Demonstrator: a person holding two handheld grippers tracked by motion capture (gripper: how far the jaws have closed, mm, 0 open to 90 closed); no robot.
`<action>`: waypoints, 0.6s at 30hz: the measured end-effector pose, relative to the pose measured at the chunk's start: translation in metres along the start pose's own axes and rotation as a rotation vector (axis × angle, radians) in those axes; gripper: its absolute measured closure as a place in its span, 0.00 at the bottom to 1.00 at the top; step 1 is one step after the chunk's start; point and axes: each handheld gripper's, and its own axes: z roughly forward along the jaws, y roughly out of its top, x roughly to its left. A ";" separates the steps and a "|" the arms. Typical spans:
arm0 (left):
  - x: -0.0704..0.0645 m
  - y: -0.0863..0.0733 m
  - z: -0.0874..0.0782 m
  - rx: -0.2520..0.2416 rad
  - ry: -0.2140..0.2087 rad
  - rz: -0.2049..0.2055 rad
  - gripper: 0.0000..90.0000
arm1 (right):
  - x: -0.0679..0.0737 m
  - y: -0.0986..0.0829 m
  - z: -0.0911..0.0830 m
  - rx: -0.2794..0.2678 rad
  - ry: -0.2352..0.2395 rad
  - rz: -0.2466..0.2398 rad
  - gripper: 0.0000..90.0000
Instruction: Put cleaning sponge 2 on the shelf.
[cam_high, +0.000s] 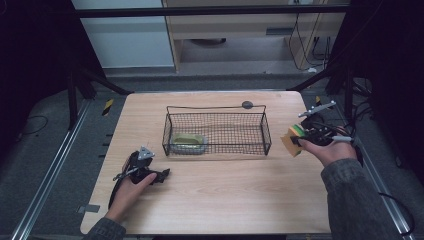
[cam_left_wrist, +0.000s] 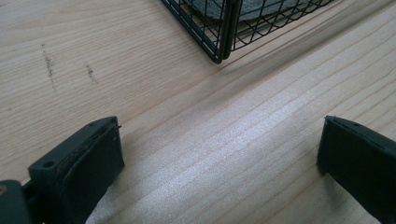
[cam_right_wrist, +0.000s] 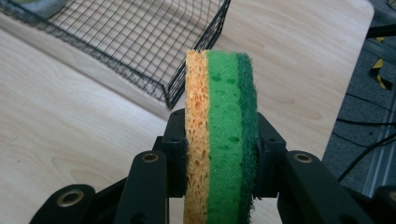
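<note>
A black wire basket (cam_high: 217, 131) stands mid-table with a green-and-grey sponge (cam_high: 189, 143) lying in its left end. My right gripper (cam_high: 300, 139) hovers just off the basket's right end, shut on two sponges (cam_right_wrist: 221, 135) pressed together edge-up: an orange one and a green one with a dark scouring face. The same pair of sponges (cam_high: 292, 138) shows in the high view, at the gripper's tips. My left gripper (cam_high: 162, 175) rests low over the wood in front of the basket's left corner (cam_left_wrist: 219, 51), open, with bare tabletop (cam_left_wrist: 219, 154) between its jaws.
A small dark round disc (cam_high: 247, 104) lies on the table behind the basket. The wooden tabletop (cam_high: 225, 200) is bare across its front half. Dark frame struts and cables stand off the table's right edge (cam_high: 350, 100).
</note>
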 end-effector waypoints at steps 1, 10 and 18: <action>0.000 0.000 0.000 0.000 0.000 0.000 0.00 | -0.001 0.003 0.000 0.002 -0.004 0.001 0.72; 0.000 0.000 0.000 0.000 0.000 0.000 0.00 | -0.006 0.019 -0.007 -0.020 -0.040 0.005 0.72; 0.000 0.001 0.001 -0.003 0.004 -0.006 0.00 | -0.001 0.034 -0.009 -0.018 -0.051 -0.049 0.72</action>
